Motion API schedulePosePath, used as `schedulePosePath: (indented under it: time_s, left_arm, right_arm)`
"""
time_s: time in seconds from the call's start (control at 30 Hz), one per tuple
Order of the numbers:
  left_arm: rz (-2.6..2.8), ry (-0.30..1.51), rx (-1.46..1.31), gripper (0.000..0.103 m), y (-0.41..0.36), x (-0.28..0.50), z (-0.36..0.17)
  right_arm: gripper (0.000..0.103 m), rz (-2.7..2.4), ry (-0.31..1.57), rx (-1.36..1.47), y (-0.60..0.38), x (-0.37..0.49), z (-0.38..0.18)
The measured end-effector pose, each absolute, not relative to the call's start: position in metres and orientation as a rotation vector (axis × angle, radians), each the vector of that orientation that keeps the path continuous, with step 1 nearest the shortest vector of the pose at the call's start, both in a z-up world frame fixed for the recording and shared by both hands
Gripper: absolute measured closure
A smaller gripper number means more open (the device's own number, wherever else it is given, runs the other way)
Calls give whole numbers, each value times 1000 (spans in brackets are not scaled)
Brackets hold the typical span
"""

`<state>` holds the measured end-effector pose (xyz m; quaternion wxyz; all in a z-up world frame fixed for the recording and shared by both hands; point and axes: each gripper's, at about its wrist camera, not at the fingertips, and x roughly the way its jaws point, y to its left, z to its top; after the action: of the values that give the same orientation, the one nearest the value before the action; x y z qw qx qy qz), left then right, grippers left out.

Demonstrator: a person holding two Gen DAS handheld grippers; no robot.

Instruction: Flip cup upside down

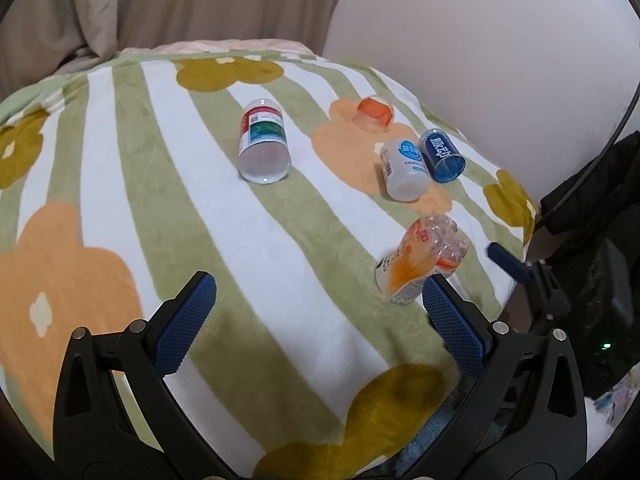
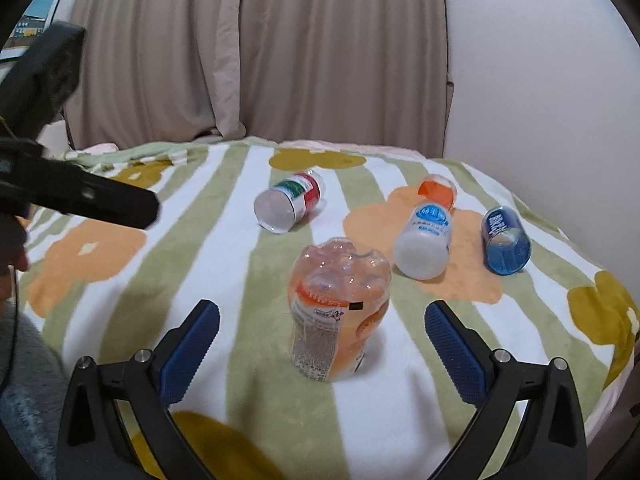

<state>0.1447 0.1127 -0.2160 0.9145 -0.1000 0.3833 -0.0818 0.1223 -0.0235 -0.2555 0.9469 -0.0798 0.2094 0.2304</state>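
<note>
Between the gaping right tongs (image 2: 322,350) stands an empty orange-labelled cup (image 2: 338,316).

Blanket (image 2: 248,280) green-white striped, orange and ochre flowers; cup (image 2: 340,316) clear, orange label; curtain (image 2: 260,48) beige.

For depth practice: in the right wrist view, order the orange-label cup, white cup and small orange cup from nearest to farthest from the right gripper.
1. Orange-label cup, between the open jaws.
2. White cup, right of centre.
3. Small orange cup, behind it.
</note>
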Motion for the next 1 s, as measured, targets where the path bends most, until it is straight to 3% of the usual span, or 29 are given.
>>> schedulePosePath:
  time_s: [0.23,0.57,0.8,1.0]
  left_arm:
    - [-91,615,-196,0,123,120,-189]
    - [-40,214,-26,0,78,37,-74]
    - [-75,110,47,0,39,11,-3]
    - [-23,67,30,0,29,-16,-7]
  right_arm:
    - [1,418,401,-83,-57,90,-212]
    - [1,160,190,5,-123,29,-94]
    - [1,67,99,7,-143,3,-37]
    - [1,-9,106,-15,-151,-16,-39]
